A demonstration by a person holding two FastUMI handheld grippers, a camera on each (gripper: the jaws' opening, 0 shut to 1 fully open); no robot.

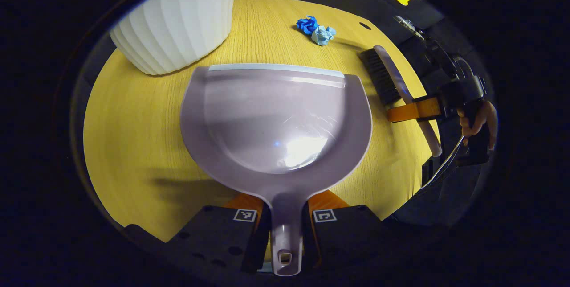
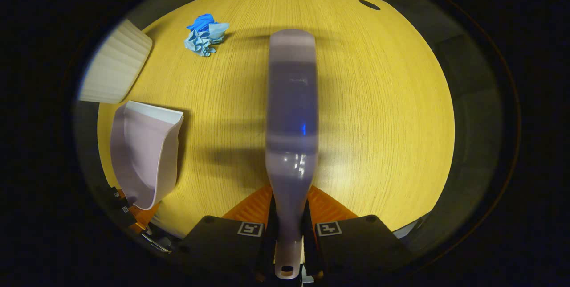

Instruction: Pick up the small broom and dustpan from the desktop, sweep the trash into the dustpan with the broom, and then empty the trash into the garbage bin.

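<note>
In the left gripper view the left gripper point(image 1: 285, 229) is clamped on the handle of the dustpan point(image 1: 276, 122), both fingers pressing the narrow stem from either side, so the pale lilac pan spreads out straight ahead of it above the yellow wood-grain worktop point(image 1: 133, 144), its open lip facing away. Beyond that lip and to the left stands the white ribbed garbage bin point(image 1: 178, 19), near the pan's far-left corner. The trash point(image 1: 317, 30), two crumpled blue paper wads touching each other, lies on the worktop farther off, ahead and slightly right of the pan. To the right, the right gripper point(image 1: 403, 111) with its orange fingers holds the broom point(image 1: 394, 82) across its handle, dark bristles pointing toward the pan, and a hand point(image 1: 478, 120) grips the tool behind it. In the right gripper view the right gripper point(image 2: 289, 233) is closed on the broom's point(image 2: 291, 113) handle, the broom's back running straight forward over the worktop point(image 2: 378, 100). The trash point(image 2: 205, 33) sits ahead and to the left, the dustpan point(image 2: 147, 153) off at the left, and the bin point(image 2: 116, 64) just beyond it.
</note>
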